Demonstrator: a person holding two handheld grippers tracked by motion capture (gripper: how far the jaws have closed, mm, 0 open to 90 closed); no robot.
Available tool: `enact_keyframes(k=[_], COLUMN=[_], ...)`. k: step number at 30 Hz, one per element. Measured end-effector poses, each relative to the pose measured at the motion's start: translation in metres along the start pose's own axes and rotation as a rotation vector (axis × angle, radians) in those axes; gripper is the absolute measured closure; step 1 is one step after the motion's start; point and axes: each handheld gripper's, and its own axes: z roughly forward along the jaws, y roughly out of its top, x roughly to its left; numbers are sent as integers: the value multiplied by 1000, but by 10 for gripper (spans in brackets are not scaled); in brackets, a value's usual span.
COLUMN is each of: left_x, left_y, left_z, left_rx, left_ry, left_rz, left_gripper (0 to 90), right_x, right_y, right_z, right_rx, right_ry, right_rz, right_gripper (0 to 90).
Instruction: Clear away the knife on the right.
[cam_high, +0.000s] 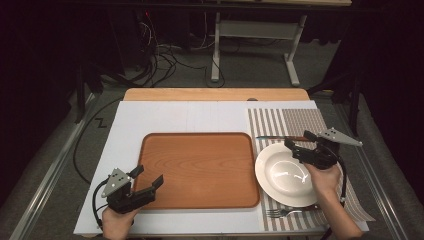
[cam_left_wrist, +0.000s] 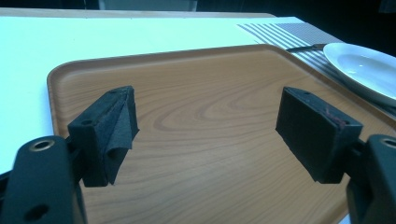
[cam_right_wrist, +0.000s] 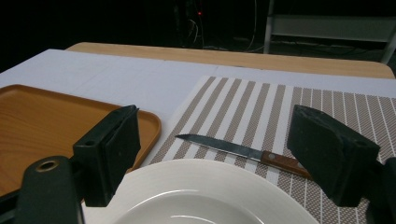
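A brown wooden tray lies empty in the middle of the white table cover. My left gripper hovers open over the tray's near left corner, nothing between its jaws. To the right, a white deep plate rests on a striped placemat. A knife with a wooden handle lies just behind the plate, blade toward the tray. A fork lies in front of the plate. My right gripper is open above the plate's far rim, close to the knife handle.
The white cover has bare room behind and left of the tray. A wooden table edge runs along the back. Beyond it are cables and a white stand leg on the floor.
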Motion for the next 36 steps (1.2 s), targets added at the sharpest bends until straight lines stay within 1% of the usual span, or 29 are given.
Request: enact_keyframes(k=[11, 12, 13, 14, 16, 17, 18, 19, 21, 22, 25, 26, 27, 28, 29, 33, 35, 36], left_x=[0, 0, 0, 0, 0, 0, 0, 0, 0, 0, 0, 0, 0, 0, 0, 0, 0, 0], left_y=[0, 0, 0, 0, 0, 0, 0, 0, 0, 0, 0, 0, 0, 0, 0, 0, 0, 0], left_z=[0, 0, 0, 0, 0, 0, 0, 0, 1, 1, 1, 0, 1, 1, 1, 1, 0, 1], left_rx=[1, 2, 3, 4, 3, 3, 3, 4, 4, 4, 4, 4, 6, 6, 6, 7, 6, 5], left_ry=[-1, -1, -2, -2, -1, -2, -1, -1, -1, -1, -2, -3, -5, -5, -5, -6, -5, -4], left_rz=[1, 1, 1, 1, 1, 1, 0, 1, 1, 1, 0, 1, 2, 2, 2, 2, 2, 2], left_gripper=[217, 217, 217, 217, 217, 217, 217, 217, 217, 217, 217, 217, 217, 217, 217, 216, 217, 217], right_x=[-5, -6, -8, -8, -11, -13, -15, -15, -19, -19, -22, -23, -27, -28, -28, -31, -32, -34], right_y=[9, 9, 11, 11, 13, 14, 17, 17, 23, 23, 28, 29, 31, 31, 31, 35, 37, 38], right_z=[10, 11, 14, 14, 17, 18, 21, 21, 25, 25, 29, 30, 35, 38, 38, 45, 47, 50], right_rx=[14, 19, 38, 38, 55, 66, 89, 89, 130, 130, 158, 176, 218, 238, 238, 303, 324, 345], right_ry=[-22, -29, -44, -44, -55, -56, -61, -61, -62, -62, -60, -59, -57, -59, -59, -76, -78, -76], right_rz=[-2, -5, -14, -14, -17, -17, -21, -21, -29, -29, -24, -22, -29, -29, -29, -53, -59, -57], right_gripper=[182, 183, 191, 191, 202, 203, 205, 205, 211, 211, 218, 220, 220, 220, 220, 224, 232, 239])
